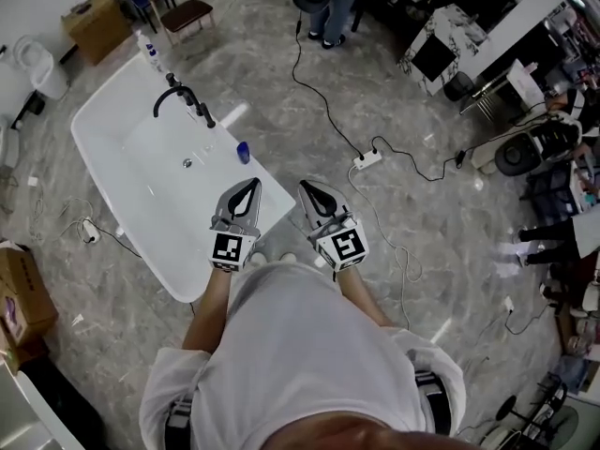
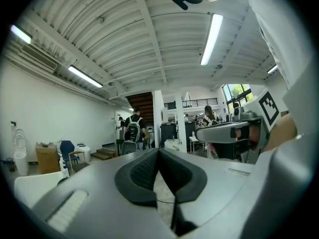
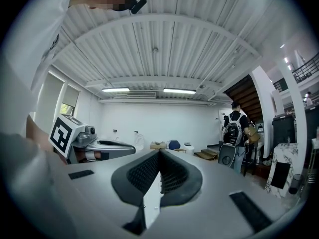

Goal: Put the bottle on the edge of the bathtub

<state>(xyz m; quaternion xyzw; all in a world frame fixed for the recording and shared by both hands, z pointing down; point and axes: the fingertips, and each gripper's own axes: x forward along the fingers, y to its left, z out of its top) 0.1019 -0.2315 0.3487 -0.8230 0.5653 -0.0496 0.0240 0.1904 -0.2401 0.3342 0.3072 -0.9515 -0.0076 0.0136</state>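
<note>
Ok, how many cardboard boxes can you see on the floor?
2. One cardboard box stands by the chair beyond the bathtub; the other box is at the picture's left edge, near the tub's closer end. More may hide in the clutter at right.

Two grippers showing near centre: left gripper, right gripper. One white bathtub lying at left. One black faucet standing at its far right rim. Two bottles showing: white bottle at tub's far end, small blue bottle sitting on right edge. Two cardboard boxes resting on floor: far-left box, near-left box. One wooden chair standing far, right of far-left box. One power strip lying right of tub.
</note>
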